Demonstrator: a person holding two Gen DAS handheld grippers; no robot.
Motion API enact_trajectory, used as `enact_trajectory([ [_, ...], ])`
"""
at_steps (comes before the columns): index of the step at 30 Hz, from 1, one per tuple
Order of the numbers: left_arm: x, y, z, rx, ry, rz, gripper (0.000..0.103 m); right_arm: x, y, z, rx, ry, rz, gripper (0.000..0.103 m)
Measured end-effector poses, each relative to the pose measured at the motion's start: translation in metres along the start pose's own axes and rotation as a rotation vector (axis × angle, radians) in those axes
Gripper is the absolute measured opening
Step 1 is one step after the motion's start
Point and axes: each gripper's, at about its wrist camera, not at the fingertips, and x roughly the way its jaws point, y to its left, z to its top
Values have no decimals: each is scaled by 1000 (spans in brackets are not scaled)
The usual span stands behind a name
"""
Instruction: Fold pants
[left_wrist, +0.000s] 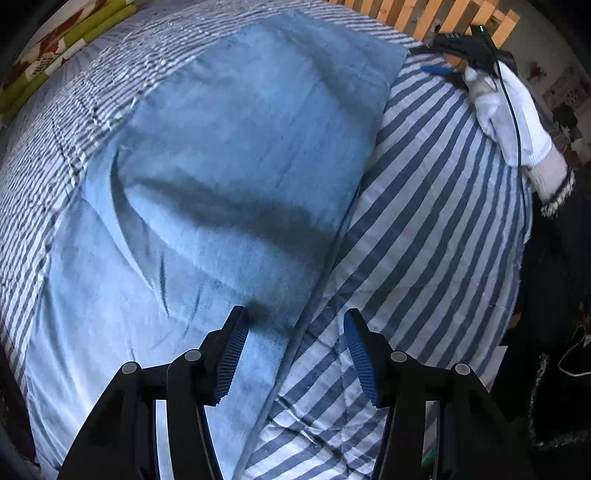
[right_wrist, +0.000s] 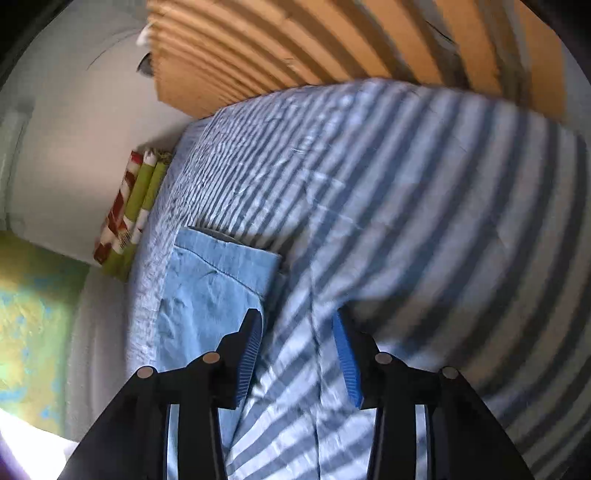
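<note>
One pair of light-blue pants (left_wrist: 221, 166) on striped bedcover (left_wrist: 443, 203), left gripper (left_wrist: 295, 350) and right gripper (right_wrist: 295, 354) jaws spread, empty

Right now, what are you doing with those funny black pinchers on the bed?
A person is folding light blue pants on a blue-and-white striped bed cover, with a pincher in each hand. The pants lie flat, already folded over. The left gripper hangs open over the pants' edge, holding nothing. The right gripper is open and empty too, above the cover beside the pants. A white-gloved hand holds it near the wooden headboard.
</note>
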Motion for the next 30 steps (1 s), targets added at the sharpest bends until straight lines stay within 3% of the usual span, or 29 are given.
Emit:
enact_trajectory([
  [7, 2, 4, -5, -9, 2, 9, 57, 36, 39, -2, -161, -1, -10, 39],
  [8, 3, 5, -7, -9, 10, 18, 57, 41, 44, -1, -166, 6, 0, 34],
  [9, 4, 5, -8, -7, 15, 24, 57, 45, 46, -1, -159, 19, 19, 17],
  [11, 6, 7, -12, -16, 22, 21, 57, 54, 49, -3, -141, 46, 31, 12],
  [15, 10, 4, -13, -21, 19, -17, 57, 33, 68, -3, -194, -43, 22, 8],
  [18, 17, -4, -10, -4, 16, -23, 59, 5, 100, -3, -360, -201, -68, 8],
  [21, 7, -6, -5, -10, -18, -64, 59, 21, 99, -3, -357, -170, -139, 7],
  [25, -12, 4, 1, -49, -110, -60, 59, 37, 78, -2, -296, -97, -147, 13],
  [27, -6, 12, 0, -64, -90, -50, 59, 37, 67, 4, -233, -59, -121, 25],
  [30, 16, 11, -10, -39, -16, -57, 59, 23, 42, 11, -144, -55, -77, 33],
])
